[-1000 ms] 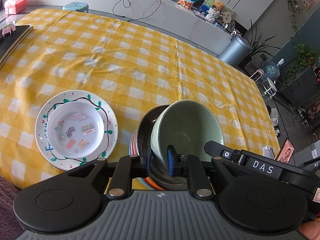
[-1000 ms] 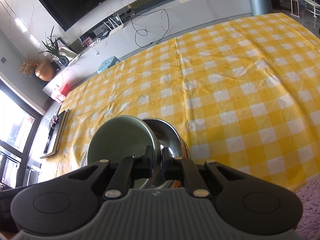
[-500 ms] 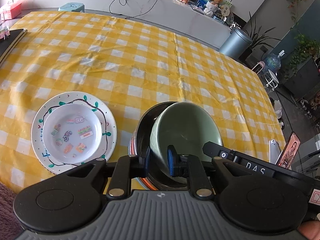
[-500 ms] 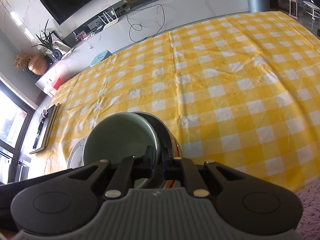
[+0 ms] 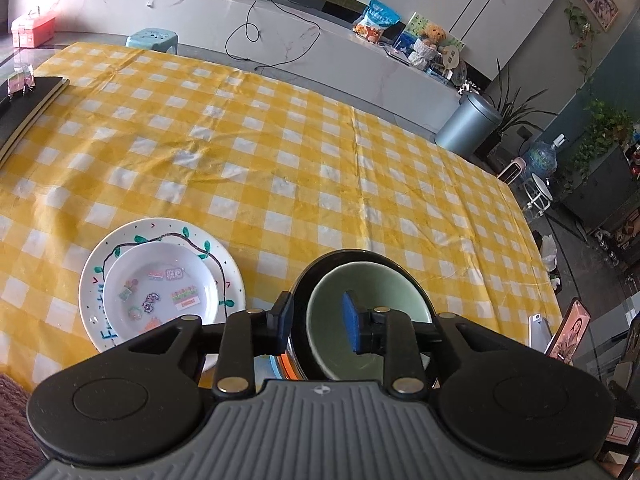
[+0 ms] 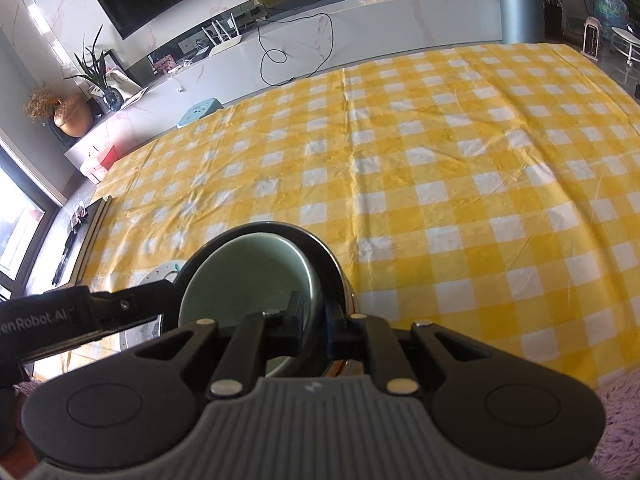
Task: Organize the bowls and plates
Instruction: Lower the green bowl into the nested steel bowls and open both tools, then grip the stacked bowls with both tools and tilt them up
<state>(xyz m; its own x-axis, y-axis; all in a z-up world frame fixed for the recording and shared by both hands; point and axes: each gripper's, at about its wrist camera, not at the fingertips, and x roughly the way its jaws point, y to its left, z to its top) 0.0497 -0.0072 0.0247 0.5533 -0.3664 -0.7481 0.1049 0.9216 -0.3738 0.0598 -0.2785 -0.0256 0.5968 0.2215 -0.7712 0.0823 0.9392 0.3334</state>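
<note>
A green bowl (image 5: 360, 292) sits nested in a steel bowl (image 5: 344, 258) on the yellow checked tablecloth, with an orange rim below. My left gripper (image 5: 316, 318) is open, its jaws straddling the near rims of both bowls without pinching. My right gripper (image 6: 314, 320) has its jaws narrowly apart around the green bowl's (image 6: 248, 272) right rim, inside the steel bowl (image 6: 320, 248); whether they pinch it I cannot tell. To the left a small white plate (image 5: 160, 292) with stickers lies on a larger white painted plate (image 5: 100, 264).
A dark flat board (image 5: 28, 108) lies at the table's far left edge. The table's near edge meets a purple rug (image 6: 616, 408). A phone on a stand (image 5: 568, 332) is off the right edge. A grey bin (image 5: 468, 124) stands beyond the table.
My left gripper has opened and let go of the green bowl's rim. The green bowl has settled level into the steel bowl. Both grippers have pulled back slightly.
</note>
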